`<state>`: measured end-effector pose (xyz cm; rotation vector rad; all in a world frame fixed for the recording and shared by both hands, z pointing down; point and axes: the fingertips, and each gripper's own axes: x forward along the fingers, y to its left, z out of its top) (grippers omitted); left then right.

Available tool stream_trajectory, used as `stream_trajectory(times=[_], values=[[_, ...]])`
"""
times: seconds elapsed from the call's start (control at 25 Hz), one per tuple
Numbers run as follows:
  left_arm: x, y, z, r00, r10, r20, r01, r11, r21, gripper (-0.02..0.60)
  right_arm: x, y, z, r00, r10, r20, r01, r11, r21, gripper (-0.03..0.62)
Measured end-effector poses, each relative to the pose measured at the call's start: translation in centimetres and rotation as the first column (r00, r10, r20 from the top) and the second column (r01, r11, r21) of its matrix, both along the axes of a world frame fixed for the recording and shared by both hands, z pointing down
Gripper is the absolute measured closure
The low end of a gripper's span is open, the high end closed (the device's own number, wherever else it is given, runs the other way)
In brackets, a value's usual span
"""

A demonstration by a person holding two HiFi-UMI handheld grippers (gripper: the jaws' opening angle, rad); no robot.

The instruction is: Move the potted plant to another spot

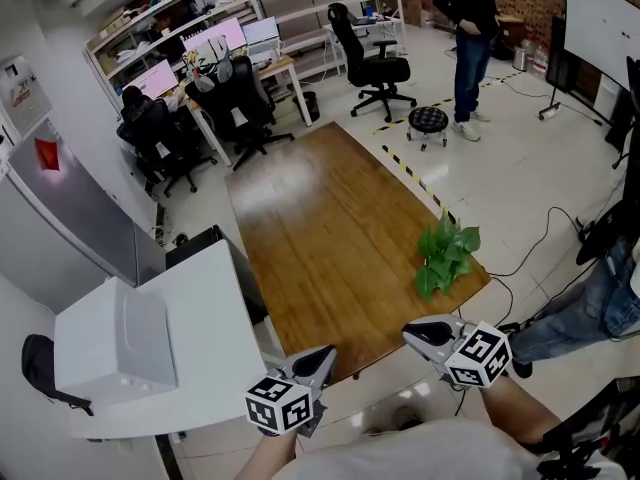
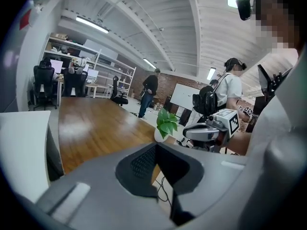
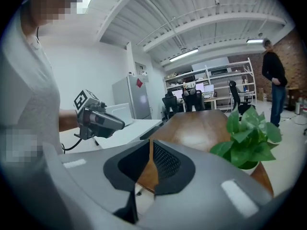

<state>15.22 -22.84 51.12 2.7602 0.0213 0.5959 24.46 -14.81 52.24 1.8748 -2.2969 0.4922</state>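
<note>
Grey jaws, left gripper (image 2: 156, 146): pressed together at the tips, nothing pinched. Wood and floor show through the slot behind the tips.
Jaws, right gripper (image 3: 150, 143): also pressed together, nothing between them. Brown wood shows through behind.
Left gripper, head view: lower centre-left of frame, tips at the near edge of the bench (image 1: 320, 218), touching nothing.
Right gripper, head view: lower centre-right, tips at the same edge, just below the plant in frame and apart from it.
Potted plant (image 1: 446, 256): green leaves, upright on the bench at its near right corner, close to the right edge.
Pot (image 2: 158, 136): white, mostly hidden under the leaves. In the left gripper view it sits just left of the right gripper.
Plant, right gripper view: right of centre, to the right of the jaws, not between them.
Bench: long brown wood top with a glare patch mid-surface.
White cabinet (image 1: 200, 318): left of the bench, lower left of frame, with a white box (image 1: 115, 346) on top.
Office chairs (image 1: 375, 63): black, beyond the far end of the bench, upper centre.
Monitors (image 1: 215, 38): on desks at upper left, screens lit.
Person (image 1: 468, 28): standing at upper right, near a round black stool (image 1: 428, 120).
Floor (image 1: 500, 178): pale tiles, a cable running along the right side.
</note>
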Motion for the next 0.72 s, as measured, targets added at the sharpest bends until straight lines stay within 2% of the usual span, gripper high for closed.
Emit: stream_trajectory(times=[0.16,0.36,0.52,0.72], values=[[1.1,0.9,0.0,1.000,0.021,0.002,-0.021,1.000,-0.008,0.583,2.5,1.4,0.8,0.998,0.058,-0.011,-0.058,0.998,-0.023,0.514],[1.7,1.4,0.3,1.000,0.025,0.010,-0.025,1.000,-0.015,0.583,5.1,2.9,3.0,0.993,0.114,-0.028,-0.115,0.991,-0.072,0.480],[2.0,1.5,0.6,1.000,0.017,0.022,-0.017,1.000,-0.023,0.583,7.4,3.6,6.1,0.986,0.159,-0.049,-0.165,0.976,-0.141,0.398],[2.2,1.8,0.8,0.999,0.012,0.033,-0.011,1.000,-0.019,0.583,12.3,3.9,9.7,0.959,0.255,-0.122,-0.273,0.949,-0.158,0.319]])
